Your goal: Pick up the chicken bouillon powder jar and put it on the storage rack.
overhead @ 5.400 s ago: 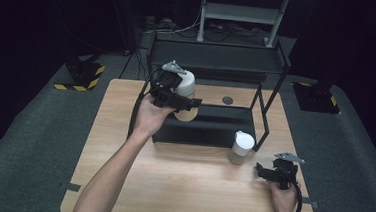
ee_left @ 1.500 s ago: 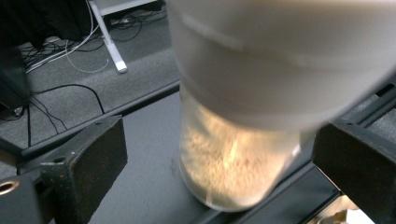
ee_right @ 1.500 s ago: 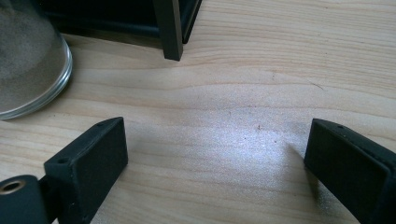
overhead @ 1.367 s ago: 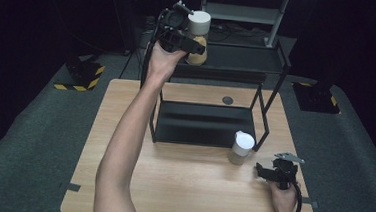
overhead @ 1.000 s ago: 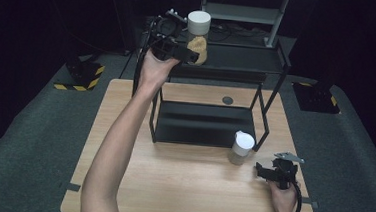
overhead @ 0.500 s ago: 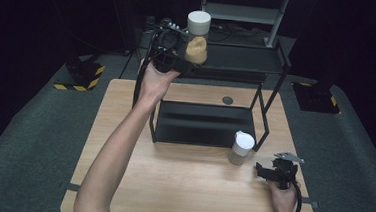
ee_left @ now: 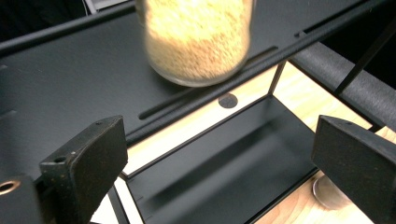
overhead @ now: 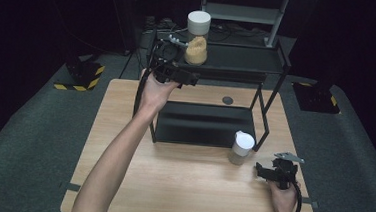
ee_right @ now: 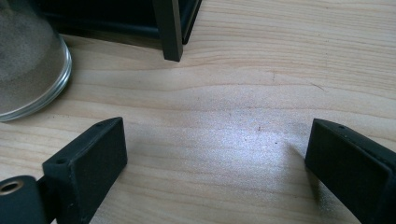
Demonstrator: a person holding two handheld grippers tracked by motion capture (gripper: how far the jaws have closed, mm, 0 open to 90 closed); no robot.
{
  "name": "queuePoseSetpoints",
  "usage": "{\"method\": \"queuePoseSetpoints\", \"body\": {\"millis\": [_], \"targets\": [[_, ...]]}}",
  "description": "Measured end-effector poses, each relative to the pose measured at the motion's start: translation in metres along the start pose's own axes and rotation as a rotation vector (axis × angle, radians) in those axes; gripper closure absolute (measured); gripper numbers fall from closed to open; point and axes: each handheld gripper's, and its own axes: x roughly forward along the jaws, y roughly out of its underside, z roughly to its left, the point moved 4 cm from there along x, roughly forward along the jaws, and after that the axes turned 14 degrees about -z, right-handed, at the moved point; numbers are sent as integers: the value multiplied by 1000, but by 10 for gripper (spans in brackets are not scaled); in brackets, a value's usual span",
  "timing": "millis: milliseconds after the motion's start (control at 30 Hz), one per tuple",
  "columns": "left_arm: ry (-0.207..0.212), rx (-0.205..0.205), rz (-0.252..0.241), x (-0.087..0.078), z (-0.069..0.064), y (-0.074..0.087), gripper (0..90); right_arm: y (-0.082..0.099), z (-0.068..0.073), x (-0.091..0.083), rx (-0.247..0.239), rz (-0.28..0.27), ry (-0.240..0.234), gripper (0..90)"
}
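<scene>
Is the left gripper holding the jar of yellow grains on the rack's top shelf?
No: the left gripper has its jaws wide apart with nothing between them, and the jar stands free on the top shelf.

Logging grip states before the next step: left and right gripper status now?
Left gripper: open, empty, jar standing free on the shelf.
Right gripper: open, empty, above the table.

I see a light wooden table (overhead: pixel 124 131) standing on grey carpet. A black metal two-tier rack (overhead: pixel 271 71) stands on its far half. A jar of tan grains with a white lid (overhead: pixel 198 30) stands upright on the rack's top shelf. A second white-lidded jar (overhead: pixel 241 148) stands on the tabletop, just beside the rack's front right leg.
</scene>
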Motion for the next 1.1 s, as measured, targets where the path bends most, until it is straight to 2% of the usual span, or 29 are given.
{"method": "queuePoseSetpoints", "body": {"millis": [467,800,1100], "targets": [[16,-8,0,4,-7,26,37,0,0,0,-2,1,0,45],[18,-13,-8,7,-10,55,37,0,0,0,-2,1,0,45],[45,-23,13,15,-13,78,37,0,0,0,-2,1,0,45]]}}
